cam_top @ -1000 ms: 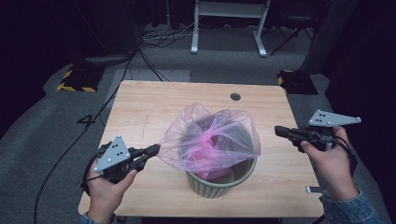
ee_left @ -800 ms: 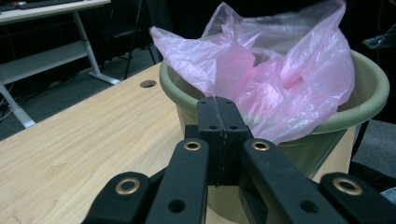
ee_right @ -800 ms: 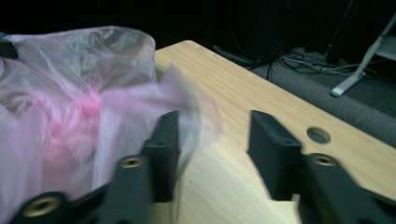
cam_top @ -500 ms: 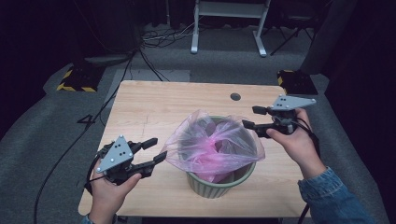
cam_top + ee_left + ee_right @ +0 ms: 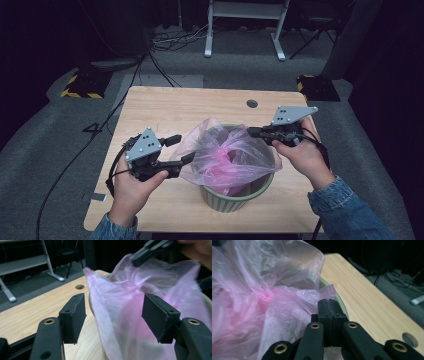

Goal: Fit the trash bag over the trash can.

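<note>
A thin pink plastic bag [image 5: 227,160] sits in a ribbed green bin [image 5: 235,197] at the table's near middle, with its top loose above the rim. My left gripper [image 5: 181,149] is at the bag's left side and open. Its jaws have just been opening. In the left gripper view [image 5: 116,315] the bag's film [image 5: 120,305] hangs between the pads without being pressed. My right gripper [image 5: 252,131] is at the bag's far right edge. Its jaws have just been closing and now stand shut [image 5: 328,308] on the bag's edge [image 5: 325,293].
The light wooden table [image 5: 165,110] has a round cable hole [image 5: 252,103] at its far side. A white frame's legs [image 5: 245,30] and cables lie on the grey floor beyond. A black box with yellow stripes [image 5: 80,85] stands off the far left corner.
My left gripper has let go of the bag and opened. My right hand has come in from the right edge to the bag and shut there. The bag has sagged into the bin.
</note>
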